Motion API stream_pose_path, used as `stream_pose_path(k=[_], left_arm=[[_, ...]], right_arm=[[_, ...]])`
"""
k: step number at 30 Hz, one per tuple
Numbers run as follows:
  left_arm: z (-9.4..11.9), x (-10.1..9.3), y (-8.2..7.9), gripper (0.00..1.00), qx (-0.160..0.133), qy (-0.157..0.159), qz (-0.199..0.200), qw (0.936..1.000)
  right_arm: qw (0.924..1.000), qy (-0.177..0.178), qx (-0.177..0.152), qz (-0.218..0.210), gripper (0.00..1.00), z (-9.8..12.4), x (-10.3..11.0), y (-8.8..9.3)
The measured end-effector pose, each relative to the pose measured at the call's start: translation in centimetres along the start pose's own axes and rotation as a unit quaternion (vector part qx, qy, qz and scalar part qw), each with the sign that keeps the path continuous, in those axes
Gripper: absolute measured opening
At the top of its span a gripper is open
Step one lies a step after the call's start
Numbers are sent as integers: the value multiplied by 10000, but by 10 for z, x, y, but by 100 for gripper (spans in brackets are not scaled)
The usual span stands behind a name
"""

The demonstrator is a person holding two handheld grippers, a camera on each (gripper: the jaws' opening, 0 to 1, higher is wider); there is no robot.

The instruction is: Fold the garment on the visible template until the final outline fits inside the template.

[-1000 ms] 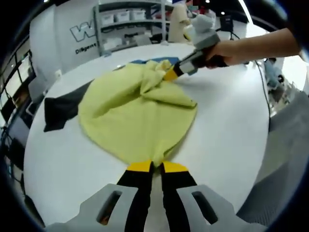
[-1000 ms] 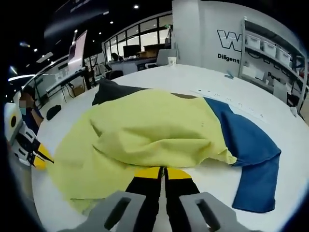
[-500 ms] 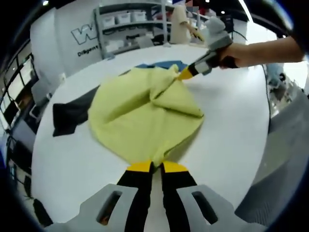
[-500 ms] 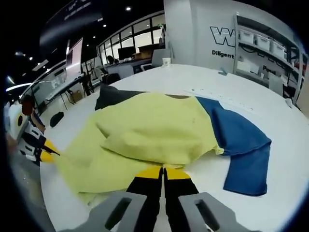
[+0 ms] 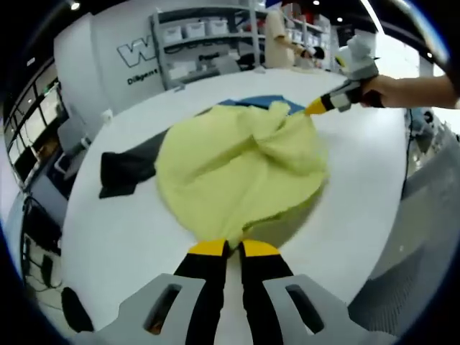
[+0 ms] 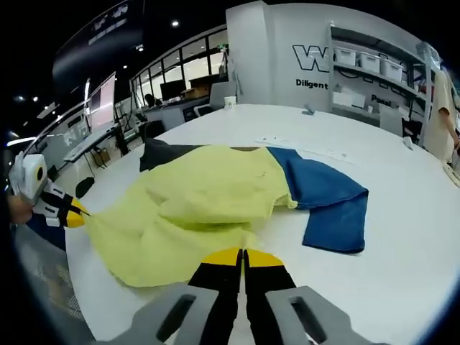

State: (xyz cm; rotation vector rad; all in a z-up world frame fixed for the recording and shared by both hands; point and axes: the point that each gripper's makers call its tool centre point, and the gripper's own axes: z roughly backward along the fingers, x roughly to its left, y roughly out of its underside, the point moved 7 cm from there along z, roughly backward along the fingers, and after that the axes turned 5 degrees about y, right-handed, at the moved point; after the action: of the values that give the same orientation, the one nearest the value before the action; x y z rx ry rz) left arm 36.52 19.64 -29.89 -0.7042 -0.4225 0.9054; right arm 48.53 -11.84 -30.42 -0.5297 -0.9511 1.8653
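A yellow garment (image 5: 237, 165) lies bunched on the round white table (image 5: 108, 237), pulled out between both grippers. My left gripper (image 5: 225, 249) is shut on its near hem. My right gripper (image 5: 316, 108), held by a hand, pinches the far edge. In the right gripper view the same yellow garment (image 6: 201, 208) runs from my right gripper (image 6: 241, 256), shut on its edge, to my left gripper (image 6: 72, 214) at the left. A blue cloth (image 6: 327, 201) and a black cloth (image 6: 162, 152) lie partly under it; the blue cloth (image 5: 251, 102) peeks out behind, with the black cloth (image 5: 126, 169) at the left.
Shelves with white boxes (image 5: 201, 36) stand behind the table, and a person (image 6: 438, 108) stands near them. A thin white strip (image 6: 302, 147) lies on the table beyond the cloths. A cup (image 6: 230, 102) sits at the far edge. The table's rim (image 5: 374, 237) runs close on the right.
The two grippers have drawn further apart, each still holding the yellow garment, which is pulled out longer between them. More of the blue cloth is uncovered.
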Motion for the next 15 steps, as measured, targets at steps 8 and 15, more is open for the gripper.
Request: stream_pose_path(k=[8,15], left_arm=[[18,6,13,4,62,-145,73,9998],[27,1,15,4,262,-135,-435,9986]], right_arm=[[9985,127,128,-515,0,37,5,35],[9974,125,171,-689,0,63,21,54]])
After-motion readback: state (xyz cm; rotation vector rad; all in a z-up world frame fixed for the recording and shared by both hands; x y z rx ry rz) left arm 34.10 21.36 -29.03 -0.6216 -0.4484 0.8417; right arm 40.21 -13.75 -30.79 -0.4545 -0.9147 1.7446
